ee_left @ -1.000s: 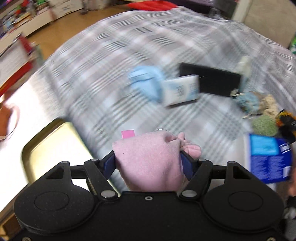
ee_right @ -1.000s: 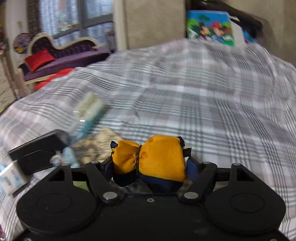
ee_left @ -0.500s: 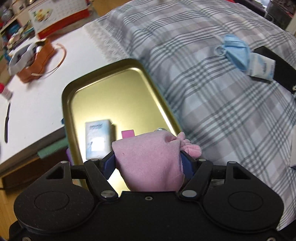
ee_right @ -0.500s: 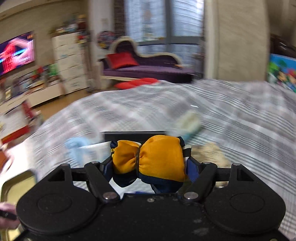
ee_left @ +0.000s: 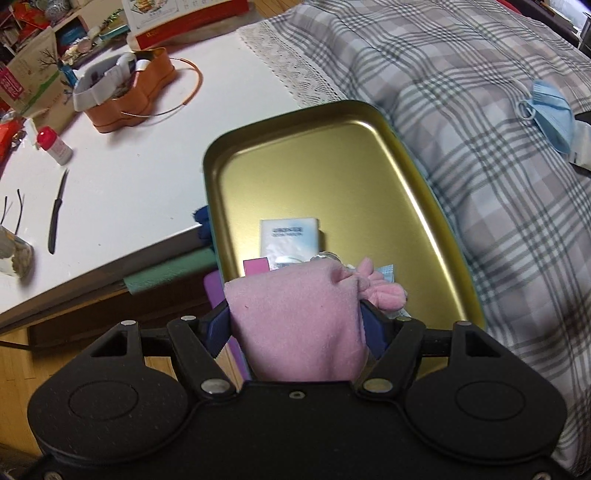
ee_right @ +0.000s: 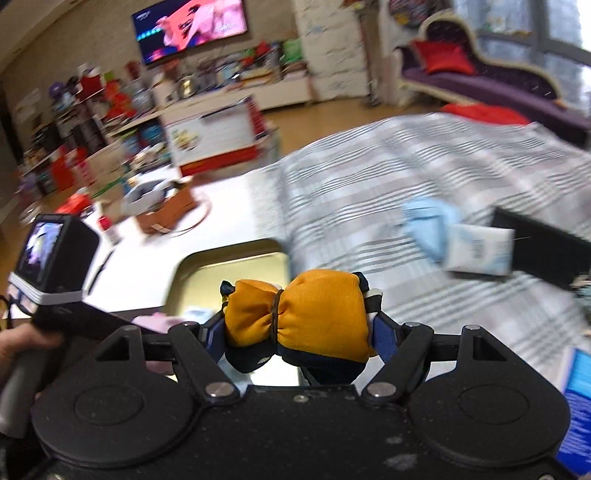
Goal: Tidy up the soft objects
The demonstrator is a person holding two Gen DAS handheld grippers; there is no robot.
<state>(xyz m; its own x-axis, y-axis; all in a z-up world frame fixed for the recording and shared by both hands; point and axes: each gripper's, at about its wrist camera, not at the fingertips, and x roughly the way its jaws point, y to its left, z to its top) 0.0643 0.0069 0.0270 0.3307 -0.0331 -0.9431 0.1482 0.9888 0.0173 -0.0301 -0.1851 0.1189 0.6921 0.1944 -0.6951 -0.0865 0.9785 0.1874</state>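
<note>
Left hand-held gripper [ee_left: 295, 314] clamps a soft pink pouch [ee_left: 295, 325] above the near end of a gold tray [ee_left: 369, 122], whose far half lies bare. Right hand-held gripper [ee_right: 297, 321] squeezes an orange-and-navy pouch [ee_right: 306, 314] (cinched by a band) just short of the tray's near rim. A white tissue packet [ee_left: 290, 236] lies in the tray. The tray straddles the white table [ee_left: 147, 166] and a plaid bed [ee_left: 480, 92], where a blue face mask [ee_left: 550, 114] rests well apart.

White table [ee_left: 147, 173], black knife [ee_left: 55, 218], orange tin [ee_left: 129, 92], wall television [ee_right: 190, 27], purple chaise [ee_right: 491, 74]
</note>
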